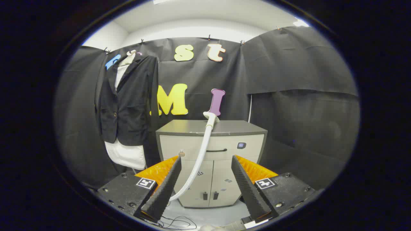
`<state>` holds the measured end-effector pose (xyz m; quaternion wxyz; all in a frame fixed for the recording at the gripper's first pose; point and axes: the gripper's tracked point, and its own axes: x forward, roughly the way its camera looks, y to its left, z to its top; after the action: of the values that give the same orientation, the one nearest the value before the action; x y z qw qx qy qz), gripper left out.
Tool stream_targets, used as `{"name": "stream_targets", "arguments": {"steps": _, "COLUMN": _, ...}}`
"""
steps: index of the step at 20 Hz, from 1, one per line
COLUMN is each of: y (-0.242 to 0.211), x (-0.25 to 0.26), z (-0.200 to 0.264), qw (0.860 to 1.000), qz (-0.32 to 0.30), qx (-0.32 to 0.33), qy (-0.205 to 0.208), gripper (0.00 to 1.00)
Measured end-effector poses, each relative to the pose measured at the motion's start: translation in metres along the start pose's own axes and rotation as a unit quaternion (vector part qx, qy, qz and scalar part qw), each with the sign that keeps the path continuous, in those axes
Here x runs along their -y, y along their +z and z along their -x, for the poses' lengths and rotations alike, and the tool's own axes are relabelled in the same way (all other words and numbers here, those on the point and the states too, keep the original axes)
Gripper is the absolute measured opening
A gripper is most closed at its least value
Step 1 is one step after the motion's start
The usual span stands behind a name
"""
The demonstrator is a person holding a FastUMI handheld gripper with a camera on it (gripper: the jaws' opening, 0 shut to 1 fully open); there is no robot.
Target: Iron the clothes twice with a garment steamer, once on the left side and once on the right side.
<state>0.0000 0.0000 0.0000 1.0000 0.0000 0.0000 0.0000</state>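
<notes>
Plainly, the gripper (205, 162) stood wide open with nothing held, its two dark ribbed fingers (167, 186) spread apart and pointing at the cabinet (210, 160) ahead. The garment steamer's head (214, 107), with its purple handle, stood upright at the near edge of the cabinet top, beyond the fingers and a little right of the midline between them. Its white hose (199, 157) ran down from the head across the cabinet front and curved away toward the left finger near the floor. The black jacket (126, 99), over a white shirt (126, 155), hung on a hanger against the booth wall, to the left of the cabinet and about as far away.

Judging from its look, the steamer head would be a rigid plastic piece, fairly light, with a smooth handle that might slip if pinched at its rounded end. The best hold seemed to be across the middle of the purple handle, both fingers pressing its flat sides. The hose looked stiff-springy and would likely tug sideways once the head was lifted, so a firm grip would be wanted. The jacket, being soft cloth hanging free, would probably swing or give way under pressure.
</notes>
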Motion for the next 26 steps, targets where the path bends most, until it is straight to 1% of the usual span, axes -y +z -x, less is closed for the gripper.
{"name": "stream_targets", "arguments": {"steps": 5, "y": 0.0, "x": 0.004, "z": 0.007, "qw": 1.0, "qz": 0.006, "qx": -0.002, "qy": -0.008, "gripper": 0.98}}
{"name": "stream_targets", "arguments": {"steps": 17, "y": 0.002, "x": -0.002, "z": -0.005, "qw": 1.0, "qz": -0.001, "qx": -0.015, "qy": -0.002, "gripper": 0.98}}
{"name": "stream_targets", "arguments": {"steps": 22, "y": 0.013, "x": 0.006, "z": -0.021, "qw": 1.0, "qz": -0.003, "qx": -0.017, "qy": -0.006, "gripper": 0.98}}
{"name": "stream_targets", "arguments": {"steps": 26, "y": 0.029, "x": 0.025, "z": -0.048, "qw": 1.0, "qz": -0.001, "qx": -0.022, "qy": -0.009, "gripper": 0.98}}
